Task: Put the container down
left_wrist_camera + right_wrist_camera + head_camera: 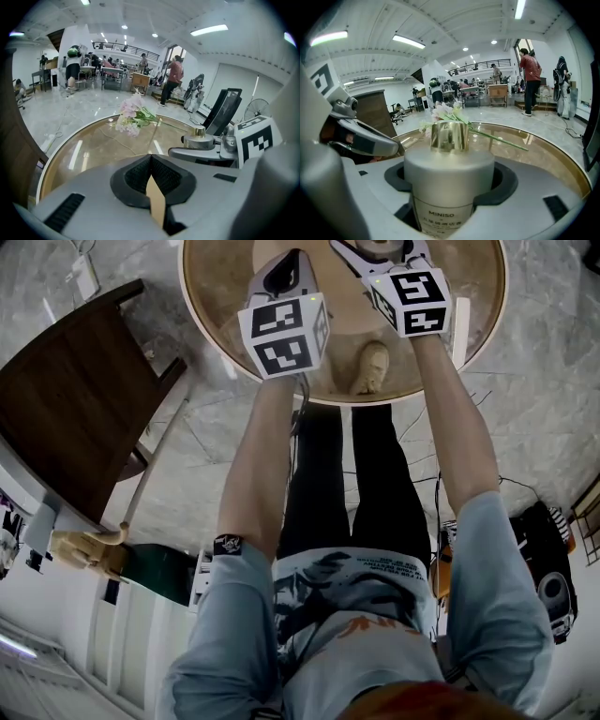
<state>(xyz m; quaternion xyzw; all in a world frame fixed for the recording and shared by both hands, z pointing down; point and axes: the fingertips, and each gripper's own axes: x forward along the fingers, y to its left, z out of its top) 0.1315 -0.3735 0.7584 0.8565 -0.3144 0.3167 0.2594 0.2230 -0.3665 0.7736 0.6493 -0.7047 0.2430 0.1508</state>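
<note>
The container (449,168) is a frosted white bottle with a gold cap and a printed label. My right gripper (449,180) is shut on its body and holds it upright over the round glass table (555,157). The bottle's base is hidden, so contact with the glass cannot be judged. In the left gripper view the bottle's gold cap (199,131) shows at the right, in the right gripper's jaws. My left gripper (151,161) is shut with nothing between its pads, close beside the right one. In the head view the container is hidden behind the right gripper.
A spray of pale pink flowers (132,115) with long green stems lies on the far part of the table (487,329). A dark wooden desk (75,409) stands to the left and a black bag (548,587) lies on the floor. People stand in the hall behind.
</note>
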